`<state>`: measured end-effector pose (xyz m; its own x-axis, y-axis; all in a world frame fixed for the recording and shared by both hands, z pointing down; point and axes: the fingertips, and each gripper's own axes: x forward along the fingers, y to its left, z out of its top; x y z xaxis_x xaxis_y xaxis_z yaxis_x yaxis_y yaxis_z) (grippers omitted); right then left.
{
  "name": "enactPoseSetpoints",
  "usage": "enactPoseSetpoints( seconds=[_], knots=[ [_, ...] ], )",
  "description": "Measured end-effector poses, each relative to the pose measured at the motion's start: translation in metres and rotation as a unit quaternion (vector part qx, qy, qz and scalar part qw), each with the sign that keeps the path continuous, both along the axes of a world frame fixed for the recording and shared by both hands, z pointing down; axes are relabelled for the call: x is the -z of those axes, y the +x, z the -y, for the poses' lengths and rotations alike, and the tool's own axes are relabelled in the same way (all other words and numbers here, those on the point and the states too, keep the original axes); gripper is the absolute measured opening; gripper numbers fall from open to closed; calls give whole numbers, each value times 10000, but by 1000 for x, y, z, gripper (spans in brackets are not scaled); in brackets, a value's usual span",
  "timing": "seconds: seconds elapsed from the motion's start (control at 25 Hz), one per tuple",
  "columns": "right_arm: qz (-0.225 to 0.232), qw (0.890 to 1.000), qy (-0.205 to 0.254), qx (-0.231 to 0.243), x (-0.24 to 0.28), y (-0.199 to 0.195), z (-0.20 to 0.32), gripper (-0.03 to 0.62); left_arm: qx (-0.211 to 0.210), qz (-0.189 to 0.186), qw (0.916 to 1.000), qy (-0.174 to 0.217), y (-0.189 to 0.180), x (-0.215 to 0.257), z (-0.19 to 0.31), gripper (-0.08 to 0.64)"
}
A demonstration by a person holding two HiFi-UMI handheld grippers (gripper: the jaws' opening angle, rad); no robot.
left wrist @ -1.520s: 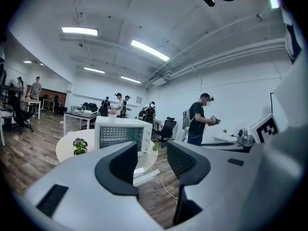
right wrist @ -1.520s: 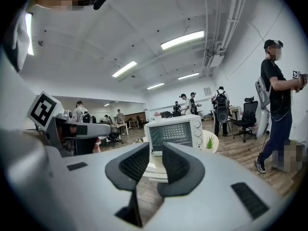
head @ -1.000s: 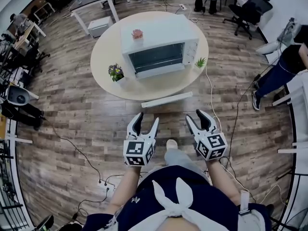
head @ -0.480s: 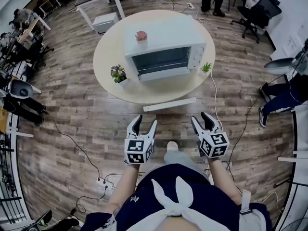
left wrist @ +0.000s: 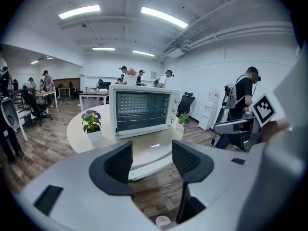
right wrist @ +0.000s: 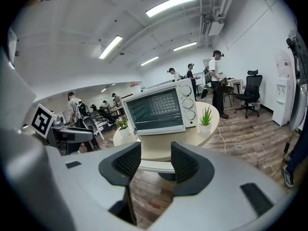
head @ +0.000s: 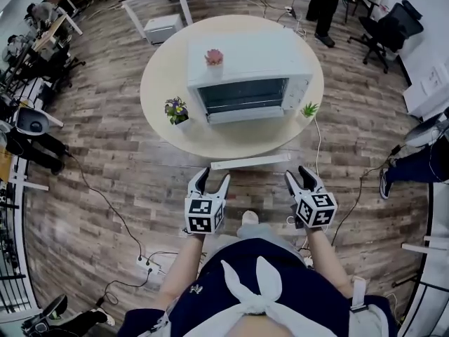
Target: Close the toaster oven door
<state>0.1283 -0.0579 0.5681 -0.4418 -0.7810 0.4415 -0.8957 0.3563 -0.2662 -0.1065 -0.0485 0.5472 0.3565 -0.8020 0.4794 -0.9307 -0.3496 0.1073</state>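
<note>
Standing on the round table (head: 160,83) well ahead of both grippers, the white toaster oven (head: 245,58) faces us with its dark cavity in plain sight. Its front seems let down flat toward us. We make out a white door handle bar (head: 250,161) lying level just past the table's near rim, between the oven and the jaw tips. The glass pane (left wrist: 154,146) behind that bar is hard for us to make out, and only a glint in the left gripper view hints at it.

The left gripper (head: 214,176) and the right gripper (head: 297,175) hang side by side over the wood floor (head: 105,188), short of the bar and touching nothing. Both have their jaws spread wide with nothing gripped. In each gripper view the bar and floorboards show through the gap.

To the left of the oven we see a purple-flowered pot plant (head: 175,109), to its right a small green plant (head: 309,109), and on its top a pink flower (head: 214,57). The oven's knobs (right wrist: 188,105) show only in the right gripper view. The oven's back is hidden from us, and the marker cubes cover the hands in the head view. People at the far desks are too small to tell apart.
</note>
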Motion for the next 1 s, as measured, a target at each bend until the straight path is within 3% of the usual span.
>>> enactPoseSetpoints(
  seconds=[0.56, 1.0],
  knots=[
    [-82, 9973, -707, 155, -64, 8, 37, 198, 327, -87, 9979, -551, -19, -49, 24, 247],
    [-184, 9939, -1077, 141, -94, 12, 62, 199, 461, -573, 9878, -1370, -25, -102, 44, 253]
  ],
)
